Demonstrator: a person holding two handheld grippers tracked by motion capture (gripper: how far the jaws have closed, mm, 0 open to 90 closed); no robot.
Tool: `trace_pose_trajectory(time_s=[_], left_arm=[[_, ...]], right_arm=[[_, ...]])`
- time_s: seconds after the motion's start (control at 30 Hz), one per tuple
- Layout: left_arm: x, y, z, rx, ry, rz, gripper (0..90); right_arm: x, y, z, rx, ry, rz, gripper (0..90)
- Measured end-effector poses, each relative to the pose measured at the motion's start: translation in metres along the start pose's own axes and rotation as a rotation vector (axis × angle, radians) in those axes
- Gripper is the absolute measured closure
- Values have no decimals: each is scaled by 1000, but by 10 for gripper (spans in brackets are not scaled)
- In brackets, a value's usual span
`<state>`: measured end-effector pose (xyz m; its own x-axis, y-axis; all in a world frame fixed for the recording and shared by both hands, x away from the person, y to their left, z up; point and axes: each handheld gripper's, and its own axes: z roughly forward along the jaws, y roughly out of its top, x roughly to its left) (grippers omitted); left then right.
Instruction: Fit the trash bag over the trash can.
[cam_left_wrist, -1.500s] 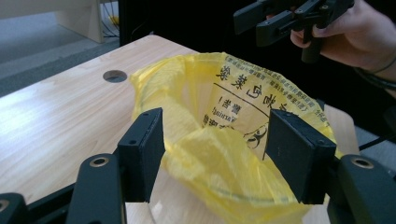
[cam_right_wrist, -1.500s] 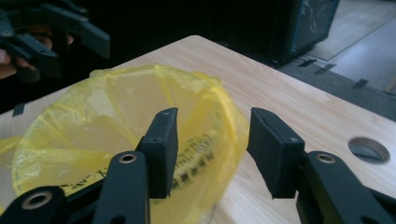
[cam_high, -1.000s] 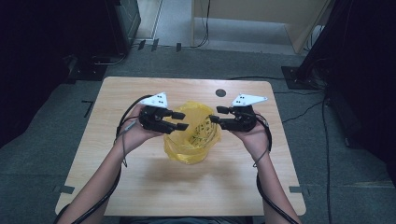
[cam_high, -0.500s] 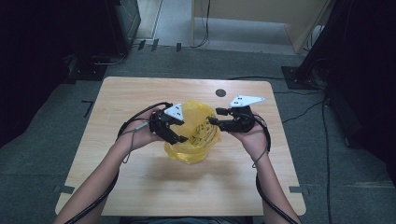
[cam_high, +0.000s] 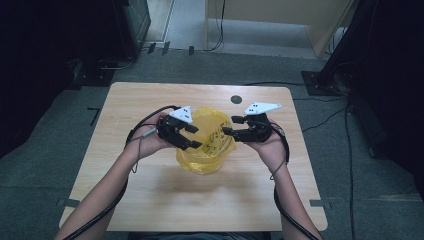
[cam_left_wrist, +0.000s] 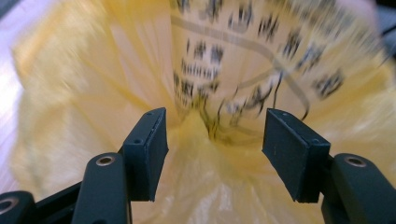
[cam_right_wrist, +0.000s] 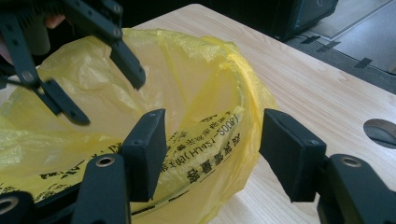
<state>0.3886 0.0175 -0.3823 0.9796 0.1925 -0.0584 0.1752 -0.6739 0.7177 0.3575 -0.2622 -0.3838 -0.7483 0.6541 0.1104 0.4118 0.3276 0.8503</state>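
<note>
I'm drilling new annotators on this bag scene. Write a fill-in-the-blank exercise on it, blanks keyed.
1. The plastic bag is ____ in colour.
2. The bag stands on a ____ table.
3. The jaws of the left gripper point into the bag's ____ mouth.
4. The lettering on the bag is printed in ____.

Missing words: yellow; wooden; open; black

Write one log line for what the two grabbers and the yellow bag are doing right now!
left gripper: jaws apart over bag mouth | right gripper: jaws apart at rim | yellow bag: open on table
</note>
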Motion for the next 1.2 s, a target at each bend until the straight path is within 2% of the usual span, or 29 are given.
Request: trace_pose_trajectory(time_s=[0.07,0.13,0.2,0.27,0.33,0.43,0.5,0.57,0.63,0.7,0.8,0.9,0.93,1.0,1.1,1.2], left_arm=[[2,4,-5,-19,-3,-6,409],[5,8,-6,-9,15,11,467],[10,11,-5,9,-6,-10,638],[11,13,-2,20,-45,-7,710],[8,15,4,45,-73,19,722],[1,17,8,90,-74,96,739],[-1,19,12,117,-98,107,706],[-4,20,16,158,-120,147,640],[-7,20,20,189,-143,188,519],[-8,19,24,193,-167,197,414],[-6,19,26,193,-189,147,353],[-2,17,29,211,-212,61,306],[-2,17,29,211,-217,47,296],[-1,16,29,198,-218,52,292],[0,17,25,171,-210,85,313],[4,22,18,124,-187,86,328]], right_arm=[[0,0,0,1,0,1,416],[0,0,0,0,1,2,419],[0,0,1,0,1,1,423],[0,0,1,2,2,0,429],[0,0,1,2,2,0,432],[0,-1,1,3,3,1,438],[0,-1,1,3,3,1,442],[0,-1,1,4,1,1,446],[1,0,1,6,0,-2,449],[1,0,1,4,1,1,449],[0,0,-1,1,-2,1,447],[-1,1,-2,-4,-7,5,432],[-1,1,-2,-4,-10,7,427],[-1,1,-2,-3,-11,9,423],[-2,1,-1,-2,-11,10,418],[-1,1,-1,-1,-11,11,418]])
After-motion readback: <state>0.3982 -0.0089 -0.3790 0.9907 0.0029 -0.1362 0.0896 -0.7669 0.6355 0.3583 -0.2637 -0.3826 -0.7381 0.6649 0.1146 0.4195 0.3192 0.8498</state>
